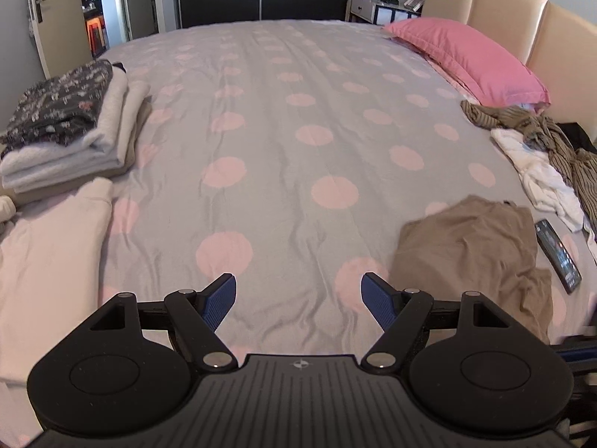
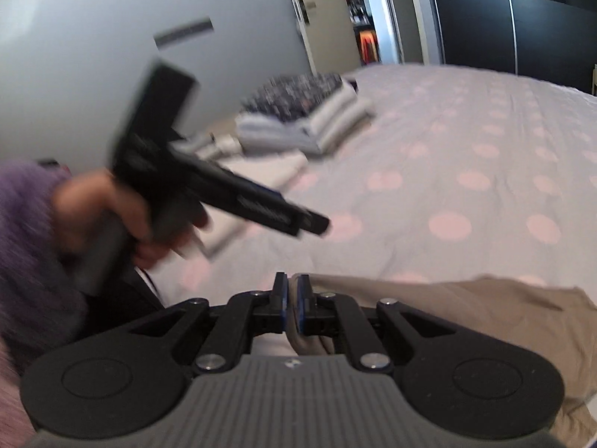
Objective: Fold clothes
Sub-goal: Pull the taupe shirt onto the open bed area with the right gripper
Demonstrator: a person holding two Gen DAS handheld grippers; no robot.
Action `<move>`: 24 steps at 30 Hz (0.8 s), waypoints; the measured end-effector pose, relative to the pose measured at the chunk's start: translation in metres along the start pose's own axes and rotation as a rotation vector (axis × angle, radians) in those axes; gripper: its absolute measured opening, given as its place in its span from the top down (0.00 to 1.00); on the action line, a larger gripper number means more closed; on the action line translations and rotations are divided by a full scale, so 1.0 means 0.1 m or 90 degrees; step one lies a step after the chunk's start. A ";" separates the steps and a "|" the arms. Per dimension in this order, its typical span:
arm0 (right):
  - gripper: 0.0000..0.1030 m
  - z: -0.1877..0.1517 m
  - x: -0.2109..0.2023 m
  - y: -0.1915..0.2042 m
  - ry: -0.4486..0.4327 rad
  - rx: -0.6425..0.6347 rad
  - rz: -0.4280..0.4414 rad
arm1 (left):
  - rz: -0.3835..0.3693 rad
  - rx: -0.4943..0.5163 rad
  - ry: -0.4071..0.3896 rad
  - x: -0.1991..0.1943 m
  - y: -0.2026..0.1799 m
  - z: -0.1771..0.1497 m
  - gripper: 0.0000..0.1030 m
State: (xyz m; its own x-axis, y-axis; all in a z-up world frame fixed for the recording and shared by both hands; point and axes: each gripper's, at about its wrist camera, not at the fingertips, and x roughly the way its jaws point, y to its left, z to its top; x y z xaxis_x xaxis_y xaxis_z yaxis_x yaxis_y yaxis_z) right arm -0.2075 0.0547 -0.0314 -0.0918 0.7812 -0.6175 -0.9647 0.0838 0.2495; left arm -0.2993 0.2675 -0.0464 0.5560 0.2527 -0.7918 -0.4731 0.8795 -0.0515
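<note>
The tan garment [image 1: 474,254] lies rumpled on the bed [image 1: 283,119], between the folded stack [image 1: 71,127] and the unfolded heap [image 1: 541,149]. The right hand-held gripper [image 2: 293,298] is clenched on a fold of its edge; the left hand-held gripper [image 1: 298,295] hangs spread wide, holding nothing. The cloth looks light, limp and prone to sag, so I'd judge corners or hems the best places to pinch.

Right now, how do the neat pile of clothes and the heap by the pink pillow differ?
The neat pile is folded flat and stacked in layers; the heap lies crumpled and tangled. The neat pile sits at the bed's left edge, the heap at the right, below the pink pillow. A dark floral piece tops the pile; a striped brown garment tops the heap. Both rest on the dotted bedspread.
</note>
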 end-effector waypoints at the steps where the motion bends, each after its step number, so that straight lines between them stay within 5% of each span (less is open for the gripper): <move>1: 0.89 -0.04 0.08 0.01 0.015 -0.004 -0.011 | -0.005 0.002 0.005 0.01 -0.01 -0.04 0.29; 3: 0.85 -0.13 0.17 -0.08 0.038 0.004 -0.029 | -0.019 0.005 0.014 0.04 -0.03 -0.12 0.29; 6: 0.65 -0.26 0.21 -0.20 0.061 0.021 -0.057 | -0.043 0.001 0.023 0.07 -0.07 -0.22 0.31; 11: 0.57 -0.42 0.29 -0.38 0.094 -0.001 -0.151 | -0.067 0.003 0.035 0.12 -0.13 -0.32 0.32; 14: 0.35 -0.48 0.35 -0.57 0.126 0.026 -0.188 | -0.085 0.010 0.059 0.19 -0.21 -0.40 0.32; 24: 0.27 -0.69 0.60 -0.86 0.214 0.042 -0.254 | -0.121 0.067 0.115 0.57 -0.55 -0.60 0.31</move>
State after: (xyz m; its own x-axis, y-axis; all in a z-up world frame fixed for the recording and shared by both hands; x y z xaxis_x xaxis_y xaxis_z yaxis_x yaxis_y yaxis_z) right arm -0.1470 0.0519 -0.1415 0.1955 0.4402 -0.8764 -0.9240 0.3822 -0.0142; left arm -0.2828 0.2093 -0.1255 0.4923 0.0112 -0.8703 -0.2936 0.9434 -0.1540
